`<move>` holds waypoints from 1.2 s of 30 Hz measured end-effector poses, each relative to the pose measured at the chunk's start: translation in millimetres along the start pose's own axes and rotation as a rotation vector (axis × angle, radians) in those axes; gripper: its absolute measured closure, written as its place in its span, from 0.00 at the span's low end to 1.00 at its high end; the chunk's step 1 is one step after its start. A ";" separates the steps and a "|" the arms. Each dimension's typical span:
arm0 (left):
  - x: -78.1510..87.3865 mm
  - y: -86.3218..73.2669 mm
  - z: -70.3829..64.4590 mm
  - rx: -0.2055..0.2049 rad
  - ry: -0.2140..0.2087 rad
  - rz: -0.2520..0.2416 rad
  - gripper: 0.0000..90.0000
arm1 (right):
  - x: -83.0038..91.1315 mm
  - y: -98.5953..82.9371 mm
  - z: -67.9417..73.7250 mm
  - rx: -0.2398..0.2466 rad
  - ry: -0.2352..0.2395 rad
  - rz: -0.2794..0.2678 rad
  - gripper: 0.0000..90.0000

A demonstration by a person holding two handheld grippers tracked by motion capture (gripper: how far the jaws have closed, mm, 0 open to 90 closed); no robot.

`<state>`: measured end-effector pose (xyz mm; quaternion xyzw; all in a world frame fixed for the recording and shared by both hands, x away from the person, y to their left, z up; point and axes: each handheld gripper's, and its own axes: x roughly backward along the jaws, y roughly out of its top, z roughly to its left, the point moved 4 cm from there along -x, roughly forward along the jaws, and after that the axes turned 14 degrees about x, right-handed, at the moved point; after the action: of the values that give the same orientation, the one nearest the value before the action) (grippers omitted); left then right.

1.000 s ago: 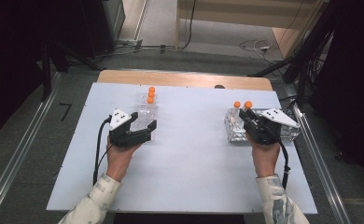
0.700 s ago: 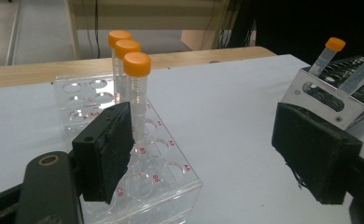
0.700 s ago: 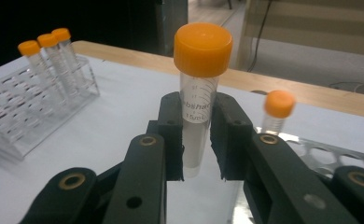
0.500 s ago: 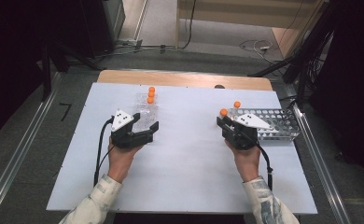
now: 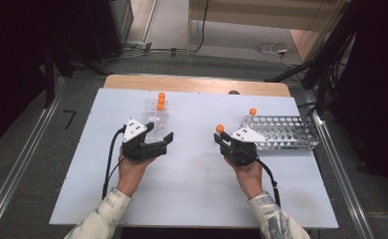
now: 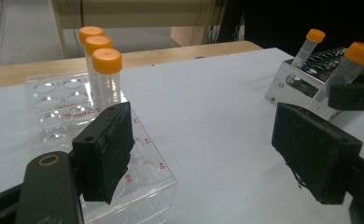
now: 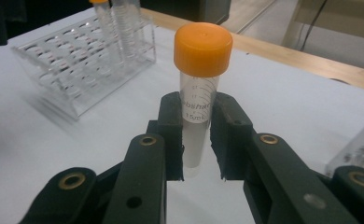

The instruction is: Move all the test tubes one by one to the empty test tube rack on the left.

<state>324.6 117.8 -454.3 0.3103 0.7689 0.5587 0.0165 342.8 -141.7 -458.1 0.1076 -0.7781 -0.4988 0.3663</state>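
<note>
Right claw (image 7: 196,140): clamped on clear orange-capped plastic tube (image 7: 199,88), upright, mid-bench. Target, probably: clear acrylic rack (image 5: 154,122) toward the bench's left edge. Left claw (image 5: 158,144): jaws apart, beside that rack.

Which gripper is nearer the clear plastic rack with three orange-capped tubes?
Left. The left gripper sits against the clear rack; the right gripper, clamping a tube, is off to its right.

Clear glossy plastic rack (image 5: 154,122), perforated shiny metal rack (image 5: 281,132), matt white tabletop (image 5: 192,174); matt black tongs (image 7: 196,135), smooth orange-capped tube (image 7: 199,84)
</note>
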 end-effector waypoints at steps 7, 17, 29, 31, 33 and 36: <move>-1.3 -2.3 -6.7 -0.009 -0.018 0.008 0.23 | -7.4 0.5 17.2 0.029 0.043 0.002 0.81; -2.8 -4.0 -25.3 -0.038 -0.070 0.014 0.22 | -12.2 5.0 37.0 0.050 0.092 -0.007 0.81; -10.4 -9.3 -47.2 -0.078 -0.136 0.038 0.25 | -17.7 9.7 58.8 0.077 0.149 -0.011 0.81; -11.7 -10.6 -50.0 -0.083 -0.146 0.042 0.28 | -18.9 10.3 61.6 0.084 0.156 -0.012 0.80; -13.3 -12.1 -52.9 -0.086 -0.164 0.045 0.31 | -19.9 10.4 63.9 0.084 0.168 -0.007 0.80; -14.4 -13.4 -55.6 -0.091 -0.187 0.048 0.42 | -20.6 10.5 68.0 0.090 0.181 -0.006 0.80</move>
<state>309.3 61.0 -449.7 0.3786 0.7303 0.5617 0.0887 313.4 -78.3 -474.6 0.1710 -0.7631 -0.4529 0.4281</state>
